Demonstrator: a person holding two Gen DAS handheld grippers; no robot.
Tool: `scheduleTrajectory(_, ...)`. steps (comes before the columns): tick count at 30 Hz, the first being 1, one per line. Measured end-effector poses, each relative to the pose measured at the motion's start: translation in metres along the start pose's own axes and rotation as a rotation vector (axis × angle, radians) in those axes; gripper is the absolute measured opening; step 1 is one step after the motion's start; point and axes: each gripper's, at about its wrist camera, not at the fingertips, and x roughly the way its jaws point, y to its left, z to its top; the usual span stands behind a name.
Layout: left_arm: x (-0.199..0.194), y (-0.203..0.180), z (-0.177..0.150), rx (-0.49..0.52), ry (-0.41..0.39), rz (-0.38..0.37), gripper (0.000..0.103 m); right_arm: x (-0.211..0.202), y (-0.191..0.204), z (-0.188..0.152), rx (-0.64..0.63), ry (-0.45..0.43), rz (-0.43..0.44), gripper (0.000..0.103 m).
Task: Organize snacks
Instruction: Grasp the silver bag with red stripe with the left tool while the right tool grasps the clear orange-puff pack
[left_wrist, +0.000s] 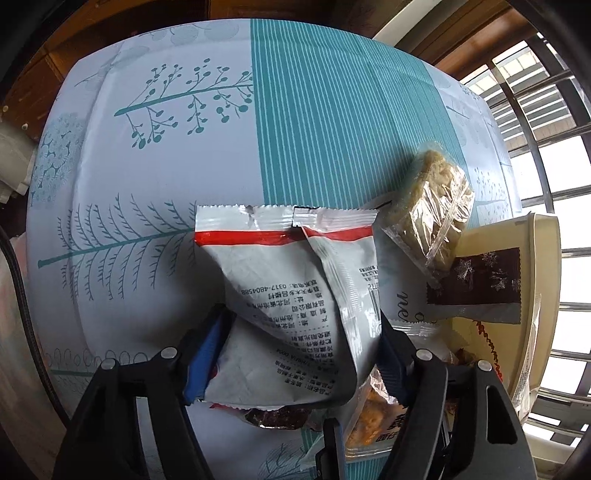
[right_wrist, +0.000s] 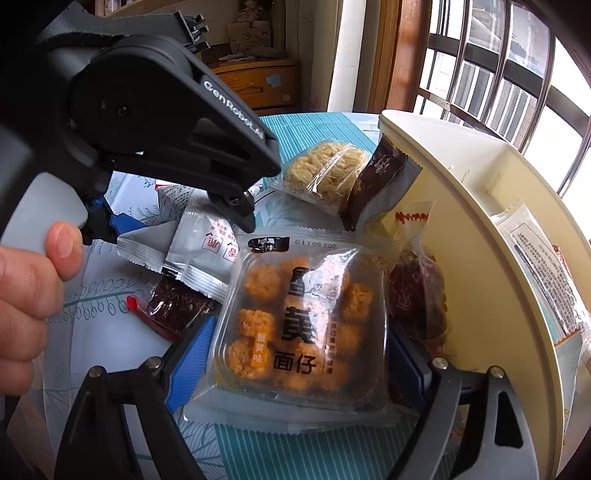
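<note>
The left gripper (left_wrist: 295, 332) is clamped on a crumpled white foil snack pouch with a red stripe (left_wrist: 291, 280), long axis running away from the jaws. The right gripper (right_wrist: 295, 354) has its jaws spread wide, straddling a clear tray pack of orange puffed balls (right_wrist: 295, 317); contact cannot be confirmed. The cream plastic storage bin (right_wrist: 480, 192) lies immediately right, nearer the right gripper.
</note>
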Motion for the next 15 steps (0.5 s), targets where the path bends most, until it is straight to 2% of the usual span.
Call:
scheduleTrajectory(7, -0.006, 0.014, -0.006, -0.036, -0.015, -0.018, 0.066, -0.003, 0.004, -0.002, -0.015, 0.005, -0.007, 0.082)
scheduleTrajectory(15, -0.033, 0.016, -0.021, -0.004, -0.110, -0.029, 0.066, -0.011, 0.006, -0.006, -0.018, 0.012, -0.010, 0.081)
